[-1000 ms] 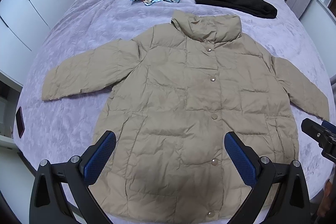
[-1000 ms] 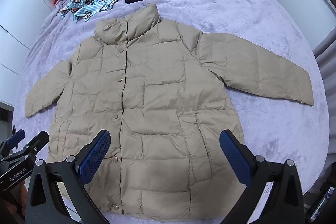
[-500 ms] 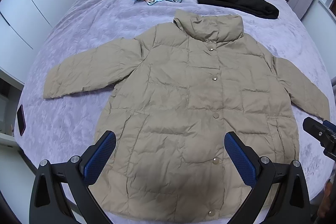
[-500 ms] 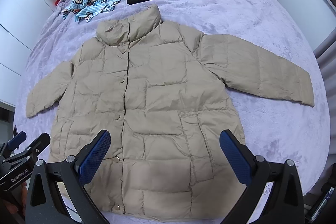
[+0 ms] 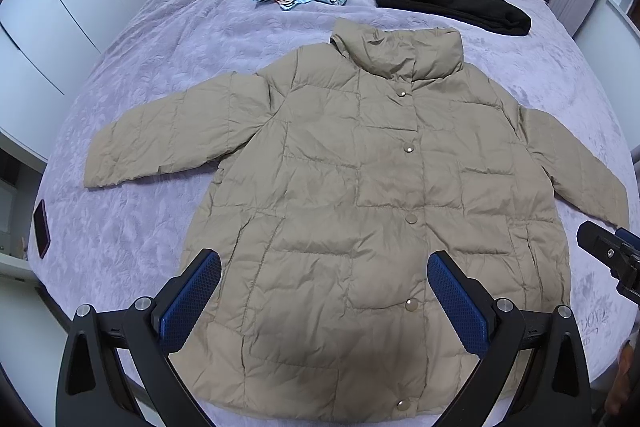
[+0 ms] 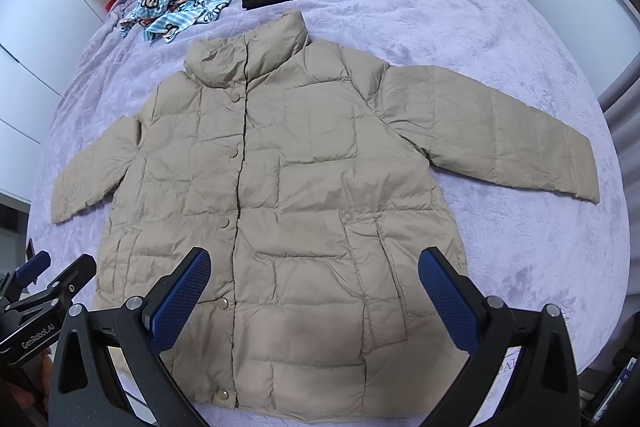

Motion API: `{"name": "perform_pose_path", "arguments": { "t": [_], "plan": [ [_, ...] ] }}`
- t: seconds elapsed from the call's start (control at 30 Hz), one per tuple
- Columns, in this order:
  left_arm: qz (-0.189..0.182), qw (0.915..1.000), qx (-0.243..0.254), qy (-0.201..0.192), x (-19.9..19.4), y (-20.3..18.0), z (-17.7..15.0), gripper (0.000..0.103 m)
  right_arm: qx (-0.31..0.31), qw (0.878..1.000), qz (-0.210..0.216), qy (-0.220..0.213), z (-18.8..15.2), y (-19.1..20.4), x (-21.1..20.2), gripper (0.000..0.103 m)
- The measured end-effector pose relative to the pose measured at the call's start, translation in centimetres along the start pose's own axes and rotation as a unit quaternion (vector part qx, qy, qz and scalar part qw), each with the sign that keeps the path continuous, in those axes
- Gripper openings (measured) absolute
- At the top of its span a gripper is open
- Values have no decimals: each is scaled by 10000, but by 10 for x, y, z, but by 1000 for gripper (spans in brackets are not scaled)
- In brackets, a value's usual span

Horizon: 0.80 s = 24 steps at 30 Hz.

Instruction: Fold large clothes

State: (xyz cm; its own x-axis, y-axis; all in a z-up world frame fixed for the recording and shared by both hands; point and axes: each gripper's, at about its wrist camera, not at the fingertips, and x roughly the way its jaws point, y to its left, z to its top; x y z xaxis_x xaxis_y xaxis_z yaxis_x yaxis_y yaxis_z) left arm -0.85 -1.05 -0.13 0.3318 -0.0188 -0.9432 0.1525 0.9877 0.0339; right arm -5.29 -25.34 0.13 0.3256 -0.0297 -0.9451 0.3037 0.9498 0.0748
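both grippers (image 5: 324, 291) (image 6: 314, 287) (agape) — over jacket (image 5: 360, 211)

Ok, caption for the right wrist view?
Open right tongs hover over a beige puffer jacket spread flat on a purple bedspread.

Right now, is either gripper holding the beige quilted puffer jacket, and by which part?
Nothing is held. The left gripper and right gripper are both open above the beige quilted puffer jacket, near its hem.

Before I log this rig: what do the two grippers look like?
Both match: the left gripper and the right gripper have black angular frames, silver bolts, and flat blue pads with a fine grid texture. White "GenRobot.AI" lettering marks the left one's side.
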Motion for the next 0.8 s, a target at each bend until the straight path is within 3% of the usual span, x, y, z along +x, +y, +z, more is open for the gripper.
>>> {"name": "perform_pose_path", "arguments": {
  "t": [0.8],
  "plan": [
    [8, 10000, 8, 9, -1, -1, 0, 103, 7, 10000, 31, 1, 1, 1, -1, 103]
  ]
}}
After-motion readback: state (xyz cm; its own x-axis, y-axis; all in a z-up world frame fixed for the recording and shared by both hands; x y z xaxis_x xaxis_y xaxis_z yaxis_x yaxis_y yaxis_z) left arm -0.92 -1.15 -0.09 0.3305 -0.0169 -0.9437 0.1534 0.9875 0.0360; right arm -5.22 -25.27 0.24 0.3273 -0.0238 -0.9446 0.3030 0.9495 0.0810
